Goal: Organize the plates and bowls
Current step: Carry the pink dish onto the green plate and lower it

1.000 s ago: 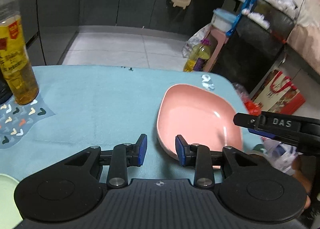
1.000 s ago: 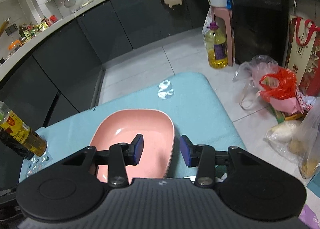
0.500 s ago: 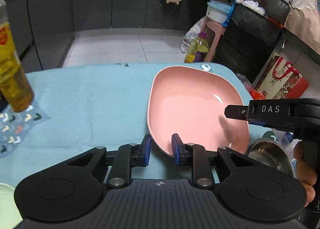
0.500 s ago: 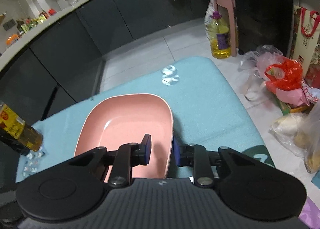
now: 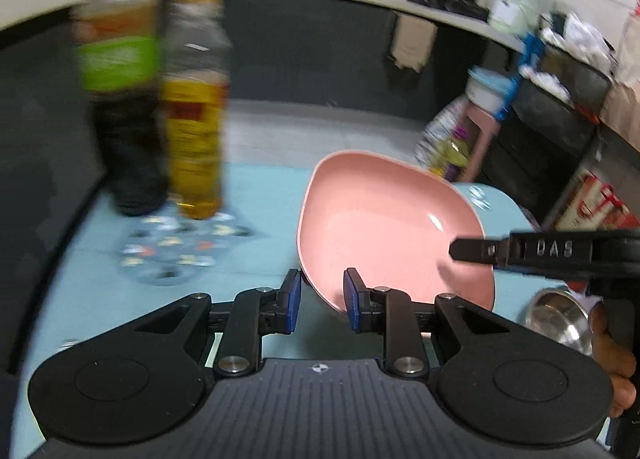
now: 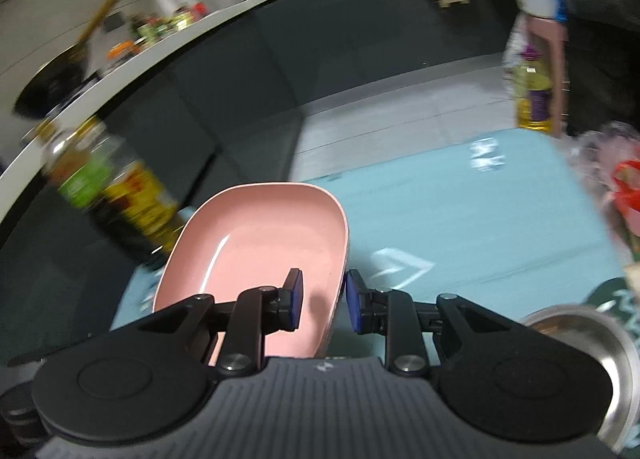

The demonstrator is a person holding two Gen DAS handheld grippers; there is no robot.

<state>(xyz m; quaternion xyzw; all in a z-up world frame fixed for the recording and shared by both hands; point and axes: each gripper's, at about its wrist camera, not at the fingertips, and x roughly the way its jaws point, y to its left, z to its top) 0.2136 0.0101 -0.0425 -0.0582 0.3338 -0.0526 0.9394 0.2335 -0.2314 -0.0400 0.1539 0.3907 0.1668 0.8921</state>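
A pink, rounded-square plate hangs tilted above the teal-covered table, held from two sides. My left gripper is shut on its near-left rim, one blue pad inside the plate and one outside. My right gripper is shut on the plate's right rim in the same way. In the left wrist view, one right-gripper finger reaches over the plate's right side. A steel bowl sits low at the right, also visible in the right wrist view.
Two tall bottles stand on a patterned mat at the table's left: a dark one with a green label and a yellow oil one. Past the table's far edge are a tiled floor, dark cabinets, an oil jug and bags.
Both grippers closed on the plate's rim, one on each side. The plate then rose off the cloth and moved left toward the bottles.
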